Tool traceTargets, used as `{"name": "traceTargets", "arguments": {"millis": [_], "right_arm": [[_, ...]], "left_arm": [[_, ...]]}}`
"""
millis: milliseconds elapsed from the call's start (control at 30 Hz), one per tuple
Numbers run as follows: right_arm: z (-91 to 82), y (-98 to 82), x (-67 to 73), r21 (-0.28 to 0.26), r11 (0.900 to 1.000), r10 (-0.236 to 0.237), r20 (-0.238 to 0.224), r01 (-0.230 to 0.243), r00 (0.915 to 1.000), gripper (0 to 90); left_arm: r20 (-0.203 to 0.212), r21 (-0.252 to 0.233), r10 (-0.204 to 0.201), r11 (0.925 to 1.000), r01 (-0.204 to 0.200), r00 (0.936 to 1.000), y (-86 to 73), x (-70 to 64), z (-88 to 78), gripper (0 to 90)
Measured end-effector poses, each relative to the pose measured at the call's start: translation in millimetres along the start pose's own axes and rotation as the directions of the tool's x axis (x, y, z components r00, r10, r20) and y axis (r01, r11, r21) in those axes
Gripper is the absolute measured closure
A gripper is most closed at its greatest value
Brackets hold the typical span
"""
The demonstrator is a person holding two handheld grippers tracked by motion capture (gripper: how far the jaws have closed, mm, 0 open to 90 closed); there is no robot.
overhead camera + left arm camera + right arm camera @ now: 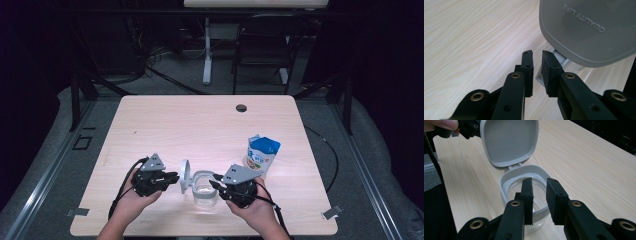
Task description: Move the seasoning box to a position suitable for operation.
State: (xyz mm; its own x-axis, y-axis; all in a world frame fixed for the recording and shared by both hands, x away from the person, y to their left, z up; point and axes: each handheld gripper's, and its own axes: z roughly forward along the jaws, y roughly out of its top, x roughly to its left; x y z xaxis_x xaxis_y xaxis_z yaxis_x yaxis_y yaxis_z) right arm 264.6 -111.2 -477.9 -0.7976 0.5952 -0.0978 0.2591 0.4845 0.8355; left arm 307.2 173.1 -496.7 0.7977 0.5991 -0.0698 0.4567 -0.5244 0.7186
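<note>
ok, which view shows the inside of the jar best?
The right gripper view: it looks down past the grey rim into the clear jar, under the flipped-up lid. The high view shows the jar small, between both grippers. The left gripper view catches the lid's lettered outside and hinge.

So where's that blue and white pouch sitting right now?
In the high view the blue and white pouch stands upright on the table at the right, just behind the right gripper and right of the clear jar.

Grey-lidded clear jar point(204, 189), blue-white pouch point(261, 156)
</note>
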Motion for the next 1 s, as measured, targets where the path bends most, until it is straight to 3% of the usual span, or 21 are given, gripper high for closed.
{"name": "traceTargets", "arguments": {"millis": [200, 433, 700, 1000], "right_arm": [[-4.8, 0.4, -4.9, -0.016, 1.0, 0.013, 0.02, -0.013, 0.9997, 66.6], [-9.9, -0.1, -10.1, -0.028, 0.999, 0.027, 0.034, -0.026, 0.9991, 61.7], [-12.2, -1.2, -13.5, -0.051, 0.998, 0.033, 0.025, -0.031, 0.9992, 57.2], [-19.8, -4.2, -17.9, -0.086, 0.996, 0.039, 0.065, -0.033, 0.9971, 50.6]], "left_arm": [[-0.012, -0.048, -0.021, 0.9986, 0.021, 0.9997, -1.2, 2.9, -1.7, 68.7], [-0.034, -0.06, -0.039, 0.9975, 0.037, 0.9987, -2.7, 6.9, -2.6, 59.7], [-0.062, -0.082, -0.062, 0.995, 0.057, 0.9962, -5.7, 13.2, -4.6, 55.1], [-0.079, -0.101, -0.09, 0.9915, 0.082, 0.9928, -4.1, 19.3, -7.1, 51.0]]}}
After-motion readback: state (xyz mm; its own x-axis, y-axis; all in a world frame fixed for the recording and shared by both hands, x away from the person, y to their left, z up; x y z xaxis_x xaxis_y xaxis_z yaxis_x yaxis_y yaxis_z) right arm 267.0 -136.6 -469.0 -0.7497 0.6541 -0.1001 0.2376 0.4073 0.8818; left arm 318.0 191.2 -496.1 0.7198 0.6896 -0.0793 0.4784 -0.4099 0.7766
